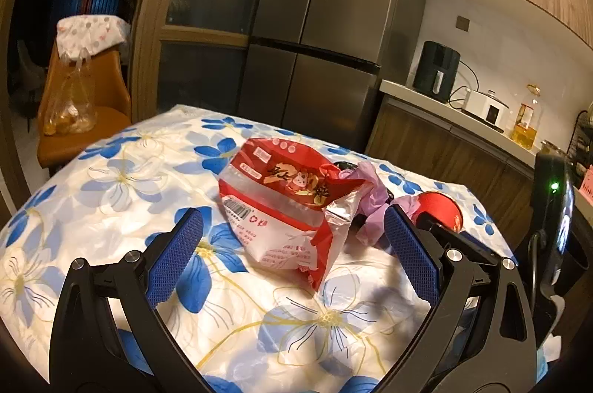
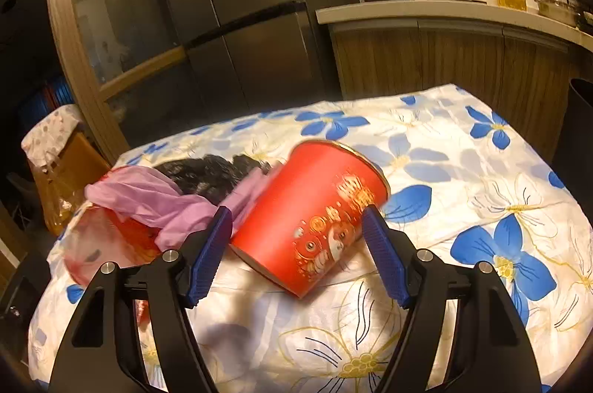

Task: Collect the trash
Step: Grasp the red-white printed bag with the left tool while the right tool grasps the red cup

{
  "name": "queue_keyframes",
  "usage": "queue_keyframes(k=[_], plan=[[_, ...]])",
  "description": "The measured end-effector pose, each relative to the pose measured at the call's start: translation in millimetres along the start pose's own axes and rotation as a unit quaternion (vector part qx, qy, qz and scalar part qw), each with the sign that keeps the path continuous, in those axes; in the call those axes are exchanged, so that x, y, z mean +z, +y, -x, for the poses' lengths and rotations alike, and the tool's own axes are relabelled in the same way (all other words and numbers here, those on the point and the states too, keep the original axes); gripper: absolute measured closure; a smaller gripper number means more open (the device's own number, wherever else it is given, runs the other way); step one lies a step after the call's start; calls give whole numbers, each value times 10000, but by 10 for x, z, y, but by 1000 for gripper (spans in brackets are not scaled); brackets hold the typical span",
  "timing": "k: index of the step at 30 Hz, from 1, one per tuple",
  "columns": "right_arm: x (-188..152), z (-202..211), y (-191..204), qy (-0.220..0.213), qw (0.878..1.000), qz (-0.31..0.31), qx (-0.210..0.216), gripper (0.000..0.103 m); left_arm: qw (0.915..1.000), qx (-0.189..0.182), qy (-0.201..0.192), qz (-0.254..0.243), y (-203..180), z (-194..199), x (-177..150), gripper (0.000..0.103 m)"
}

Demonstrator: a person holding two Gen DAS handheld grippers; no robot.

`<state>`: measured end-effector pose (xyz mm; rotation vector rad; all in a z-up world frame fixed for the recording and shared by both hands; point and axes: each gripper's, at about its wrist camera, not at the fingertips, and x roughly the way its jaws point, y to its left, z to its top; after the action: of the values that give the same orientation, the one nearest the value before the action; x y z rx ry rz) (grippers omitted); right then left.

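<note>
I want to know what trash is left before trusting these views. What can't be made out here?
- Black bag, right wrist view: mostly hidden behind the purple plastic; its contents can't be seen.
- Red cup, both views: lies on its side with the mouth turned away, so the inside is hidden.
- Red snack bag, left wrist view: its print is too small to read.
- Table's near edge: hidden behind the fingers.

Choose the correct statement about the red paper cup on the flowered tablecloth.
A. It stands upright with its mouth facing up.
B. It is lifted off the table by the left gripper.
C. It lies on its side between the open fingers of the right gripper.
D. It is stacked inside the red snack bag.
C: the red paper cup lies tipped on its side on the tablecloth, between the spread fingers of the right gripper.
</note>
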<state>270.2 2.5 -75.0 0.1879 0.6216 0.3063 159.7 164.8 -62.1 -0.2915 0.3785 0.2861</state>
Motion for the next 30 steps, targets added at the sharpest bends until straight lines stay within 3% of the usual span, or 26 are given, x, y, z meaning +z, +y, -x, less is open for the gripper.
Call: queue_keyframes(k=[5, 9, 13, 19, 25, 30], plan=[[0, 1, -30, 38, 9999, 91, -80, 51, 9998, -163, 62, 6, 0, -78, 26, 10], [0, 51, -94, 43, 9998, 199, -61, 55, 9991, -344, 252, -62, -45, -186, 30, 18], [21, 71, -165, 66, 9998, 168, 31, 54, 9970, -502, 571, -163, -93, -340, 12, 38], [57, 38, -162, 38, 9997, 238, 66, 36, 9946, -649, 801, -93, -76, -417, -37, 72], [92, -78, -133, 142, 9994, 319, 66, 33, 9940, -675, 849, -151, -94, -394, -73, 90], [93, -153, -167, 223, 9994, 244, 80, 33, 9954, -646, 705, -92, -47, -220, -68, 95]])
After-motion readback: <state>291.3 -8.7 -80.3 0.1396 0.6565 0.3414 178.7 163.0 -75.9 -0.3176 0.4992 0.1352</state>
